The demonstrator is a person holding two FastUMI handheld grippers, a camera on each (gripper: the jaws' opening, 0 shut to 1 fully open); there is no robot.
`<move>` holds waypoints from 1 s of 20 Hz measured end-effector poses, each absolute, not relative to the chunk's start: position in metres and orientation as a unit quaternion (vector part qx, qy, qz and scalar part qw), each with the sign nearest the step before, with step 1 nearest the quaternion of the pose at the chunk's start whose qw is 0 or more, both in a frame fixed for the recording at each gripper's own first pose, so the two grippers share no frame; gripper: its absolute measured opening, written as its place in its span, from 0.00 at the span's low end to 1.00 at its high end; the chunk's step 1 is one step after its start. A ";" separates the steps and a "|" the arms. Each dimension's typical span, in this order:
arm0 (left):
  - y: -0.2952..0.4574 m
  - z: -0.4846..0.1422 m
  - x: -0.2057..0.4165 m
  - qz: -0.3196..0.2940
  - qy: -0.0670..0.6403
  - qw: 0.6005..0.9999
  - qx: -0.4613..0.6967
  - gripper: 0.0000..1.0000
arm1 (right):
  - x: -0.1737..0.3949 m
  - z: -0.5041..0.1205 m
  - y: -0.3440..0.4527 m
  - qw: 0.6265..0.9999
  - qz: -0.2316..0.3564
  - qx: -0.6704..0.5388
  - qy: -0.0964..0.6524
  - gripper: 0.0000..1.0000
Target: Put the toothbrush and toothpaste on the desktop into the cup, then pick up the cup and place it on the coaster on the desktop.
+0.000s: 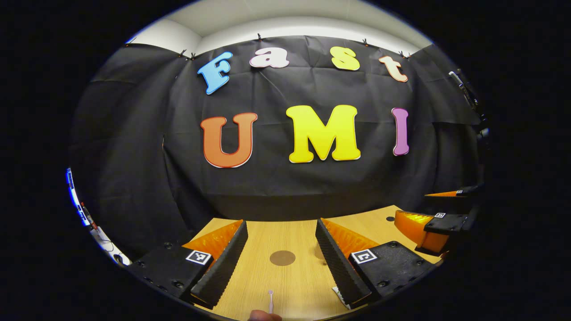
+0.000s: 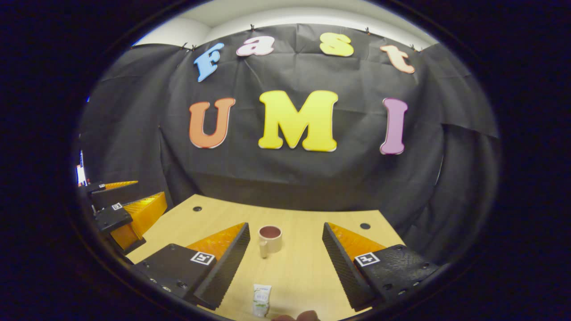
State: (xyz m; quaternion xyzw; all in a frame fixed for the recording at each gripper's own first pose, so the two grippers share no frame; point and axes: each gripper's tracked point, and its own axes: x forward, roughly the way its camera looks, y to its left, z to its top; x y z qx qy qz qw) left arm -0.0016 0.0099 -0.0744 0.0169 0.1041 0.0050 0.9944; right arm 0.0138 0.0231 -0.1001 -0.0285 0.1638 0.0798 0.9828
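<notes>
- In the left gripper view, the left gripper (image 1: 282,263) hovers over the wooden desktop (image 1: 303,285) with its jaws spread wide and nothing between them.
- A round brown coaster (image 1: 282,257) lies flat on the desktop, between that gripper's two fingers and a little beyond them.
- Nearer the camera, at the bottom edge of the same view, the thin white toothbrush (image 1: 270,301) lies on the desktop; its lower part is cut off by the edge, so its full length cannot be told.
- At the right of the left gripper view, the right gripper (image 1: 428,223) shows farther off, above the desktop.
- In the right gripper view, the right gripper (image 2: 285,263) is also released, its jaws wide apart and empty above the desktop (image 2: 308,267).
- A cream cup (image 2: 270,240) stands upright on the desktop between that gripper's fingers, its handle turned toward the camera and its inside dark.
- The white toothpaste (image 2: 261,300) tube lies flat near the bottom edge, nearer than the cup and apart from it.
- At the left of this view, the left gripper (image 2: 129,209) shows beside the desktop's left edge.
</notes>
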 end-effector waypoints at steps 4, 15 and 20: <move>0.008 -0.120 -0.013 -0.004 0.169 0.985 0.018 0.98 | 0.003 -0.151 0.024 0.964 0.090 -0.023 0.250 0.97; 0.009 -0.240 -0.070 -0.005 0.380 0.924 -0.048 0.99 | -0.040 -0.277 0.022 0.877 0.089 -0.022 0.471 0.97; 0.013 -0.287 -0.094 -0.007 0.458 0.887 -0.052 0.99 | -0.054 -0.299 0.027 0.847 0.093 -0.025 0.522 0.97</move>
